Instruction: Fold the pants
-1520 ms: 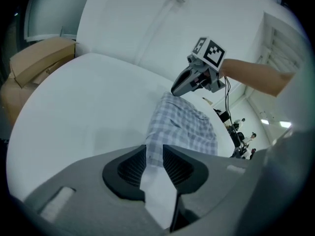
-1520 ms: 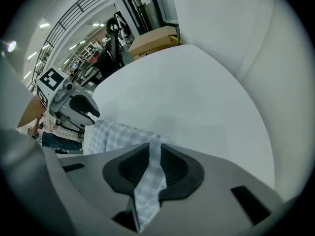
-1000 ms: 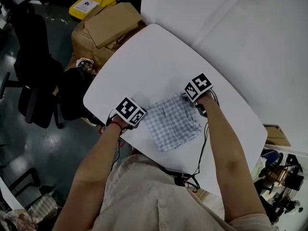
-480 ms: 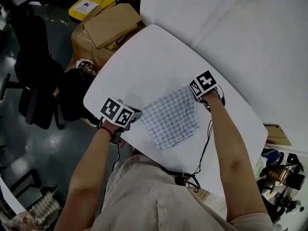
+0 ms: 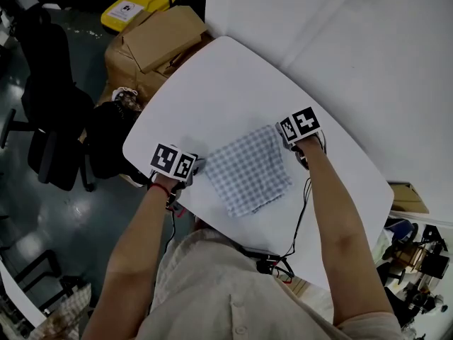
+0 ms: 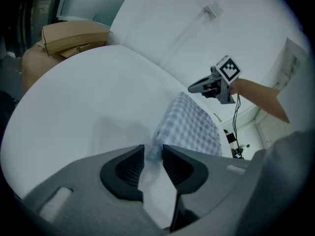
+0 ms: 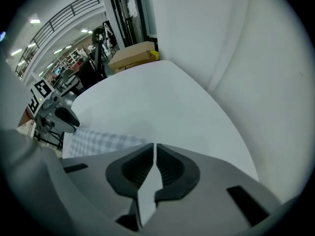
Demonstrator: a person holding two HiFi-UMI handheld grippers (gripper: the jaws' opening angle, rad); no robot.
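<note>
White rounded table (image 5: 233,76) by a white wall, cardboard boxes (image 5: 152,44) past its far end. Checked pants (image 5: 248,170) lie folded flat near the front edge, btwn both grippers. L gripper (image 6: 153,150) jaws just been opening, cloth's left corner in the gap, unclamped; R gripper (image 7: 155,149) jaws pressed together, empty, beside the right corner.

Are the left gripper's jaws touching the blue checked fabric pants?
Cannot tell. In the left gripper view, the left gripper has just been opening its jaws; a corner of the blue checked pants lies between them, but blur hides contact.
</note>
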